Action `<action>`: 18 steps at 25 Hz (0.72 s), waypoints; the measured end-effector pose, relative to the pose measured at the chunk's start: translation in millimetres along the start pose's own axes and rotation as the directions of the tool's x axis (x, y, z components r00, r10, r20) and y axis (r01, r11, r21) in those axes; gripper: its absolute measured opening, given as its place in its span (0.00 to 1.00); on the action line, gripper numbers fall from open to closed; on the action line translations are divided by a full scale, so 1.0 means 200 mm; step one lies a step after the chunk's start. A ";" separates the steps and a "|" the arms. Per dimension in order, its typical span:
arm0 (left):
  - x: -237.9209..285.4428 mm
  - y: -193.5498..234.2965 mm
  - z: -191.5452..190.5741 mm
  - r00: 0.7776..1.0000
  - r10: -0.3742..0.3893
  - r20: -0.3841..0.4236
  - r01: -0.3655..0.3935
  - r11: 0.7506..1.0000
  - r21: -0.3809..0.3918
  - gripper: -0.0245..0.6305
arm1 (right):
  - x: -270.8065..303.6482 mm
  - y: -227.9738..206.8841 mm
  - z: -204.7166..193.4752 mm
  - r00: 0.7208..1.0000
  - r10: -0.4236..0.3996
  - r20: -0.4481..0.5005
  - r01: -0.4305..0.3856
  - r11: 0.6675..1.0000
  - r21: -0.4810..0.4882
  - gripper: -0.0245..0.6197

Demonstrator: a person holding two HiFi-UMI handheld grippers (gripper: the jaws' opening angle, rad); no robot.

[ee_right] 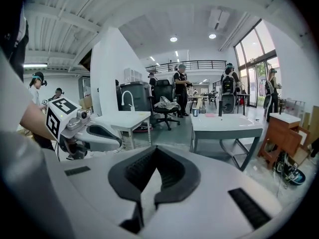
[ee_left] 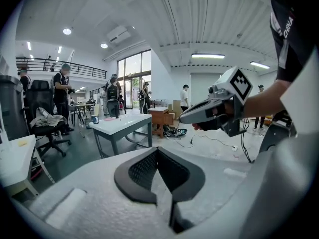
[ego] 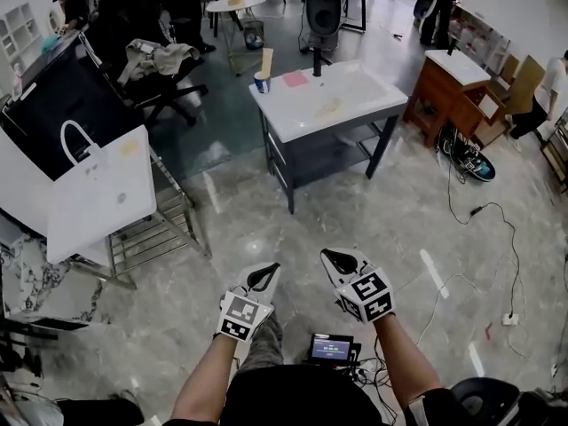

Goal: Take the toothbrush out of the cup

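A blue-and-white cup (ego: pixel 262 82) stands on the far left corner of the white sink table (ego: pixel 355 105), several steps ahead of me. A pale wooden-looking handle (ego: pixel 266 62) rises from the cup; I cannot tell whether it is the toothbrush. The cup is tiny in the left gripper view (ee_left: pixel 94 119) and the right gripper view (ee_right: pixel 195 112). My left gripper (ego: pixel 265 274) and right gripper (ego: pixel 334 257) hang side by side over the floor near my body. Both are shut and hold nothing, and both point toward the table. Each gripper's own view shows its jaws closed together (ee_left: pixel 157 152) (ee_right: pixel 156 151).
A pink cloth (ego: pixel 295 79) and a black faucet (ego: pixel 317 60) are on the sink table. A white bag (ego: pixel 89 193) on a metal rack stands to the left, and an office chair (ego: pixel 160 69) is behind it. A wooden cabinet (ego: pixel 453 82) and floor cables (ego: pixel 497 238) are on the right. People stand at the back.
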State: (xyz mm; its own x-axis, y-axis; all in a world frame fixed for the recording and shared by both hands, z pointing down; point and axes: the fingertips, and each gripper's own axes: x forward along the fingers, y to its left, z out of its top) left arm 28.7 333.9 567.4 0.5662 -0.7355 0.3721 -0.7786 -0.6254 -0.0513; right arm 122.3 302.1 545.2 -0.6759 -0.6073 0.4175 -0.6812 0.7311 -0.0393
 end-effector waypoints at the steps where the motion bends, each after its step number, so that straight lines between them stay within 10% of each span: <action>1: 0.03 0.05 0.00 1.000 -0.006 0.000 0.006 1.000 0.011 0.05 | 0.05 -0.02 0.02 1.000 -0.005 -0.002 0.005 1.000 -0.003 0.05; 18: 0.38 0.97 0.06 0.990 -0.141 0.010 0.141 0.990 -0.004 0.05 | 0.71 -0.34 0.38 0.982 -0.187 -0.037 0.189 0.981 0.051 0.05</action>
State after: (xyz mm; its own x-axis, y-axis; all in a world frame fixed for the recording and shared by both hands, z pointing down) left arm -76.8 153.6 573.8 0.6733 -0.6421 0.3666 -0.6918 -0.7221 0.0056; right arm 51.6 143.1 538.2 -0.5259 -0.7212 0.4509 -0.8099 0.5866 -0.0063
